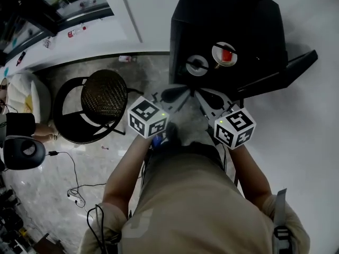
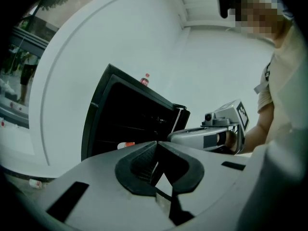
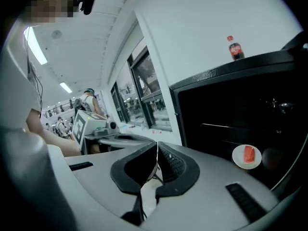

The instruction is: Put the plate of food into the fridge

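Left gripper [image 2: 155, 163] pictured with black ridged pads pressed together, nothing clamped between. Right gripper [image 3: 156, 162] likewise closed and empty. Both held at centre of head view, in front of open black boxy fridge [image 1: 228, 25]. Small round white plate with red food piece [image 3: 247, 156] seen inside fridge, lower right of right gripper view. Red-labelled cola bottle [image 3: 235, 48] stood atop fridge, upper right.
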